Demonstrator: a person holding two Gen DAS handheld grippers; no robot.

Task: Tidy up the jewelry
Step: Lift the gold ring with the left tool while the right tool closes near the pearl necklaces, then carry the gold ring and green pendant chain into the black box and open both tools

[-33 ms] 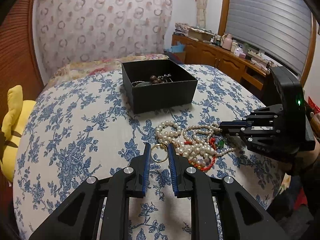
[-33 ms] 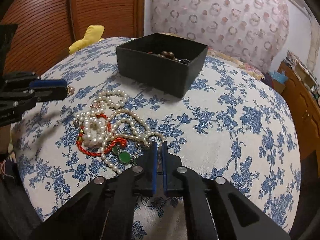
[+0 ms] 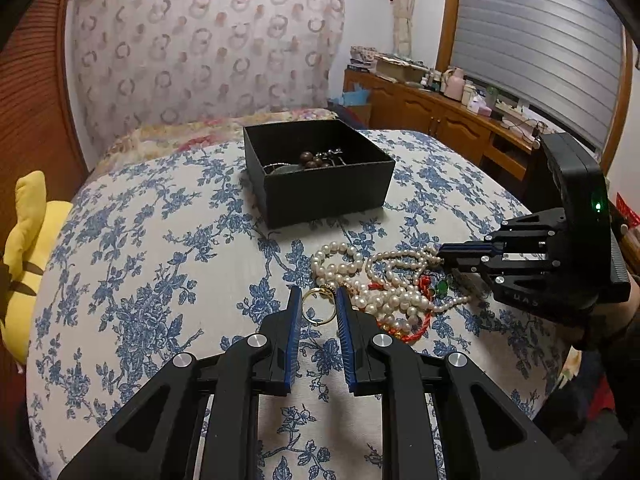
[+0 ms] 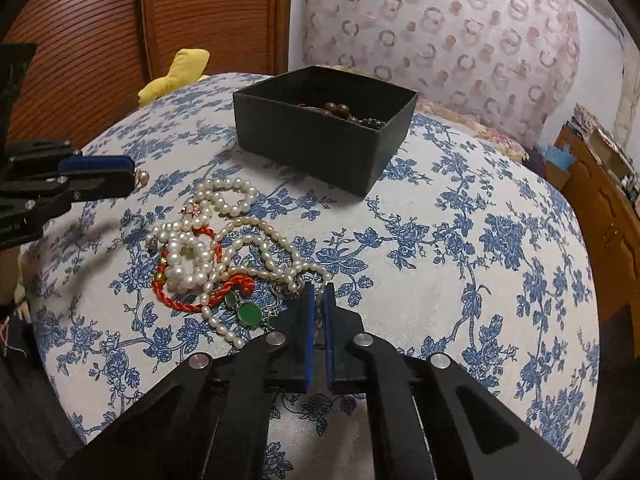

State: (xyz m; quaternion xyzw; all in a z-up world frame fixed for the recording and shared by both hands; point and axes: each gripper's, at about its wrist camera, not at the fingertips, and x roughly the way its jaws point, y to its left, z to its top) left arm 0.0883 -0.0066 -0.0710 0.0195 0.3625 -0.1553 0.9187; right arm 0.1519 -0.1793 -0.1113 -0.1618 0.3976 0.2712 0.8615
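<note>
Right now the jewelry pile (image 4: 224,256) lies in a loose tangle on the blue-flowered bedspread (image 4: 460,248), in front of the black box (image 3: 320,172). It is made of white pearl strands looped over one another, a twisted red cord (image 4: 200,300) threaded through them, and a few flat green stones (image 4: 250,313) on a thin chain at the near edge in the right wrist view. A gold ring (image 3: 318,306) sits at the pile's left fringe, touching the outermost pearls.

The left gripper (image 3: 318,304) has its jaws narrowly apart on either side of the ring; whether the blue pads actually press it cannot be told. The right gripper (image 4: 319,300) has its jaws nearly closed at the pile's right edge, with a thin metal chain (image 4: 319,320) showing in the slit between them; a firm grip cannot be confirmed.

The box is open-topped, holding dark brown beads (image 3: 310,158) and some dark metal pieces. A strip of bare bedspread separates it from the pearls. To the left of the pile in the left wrist view the cover is open up to a yellow plush toy (image 3: 28,240) at the bed's edge. On the other side the bed rounds off towards a wooden cabinet (image 3: 432,120) beneath a shuttered window (image 3: 540,52).
</note>
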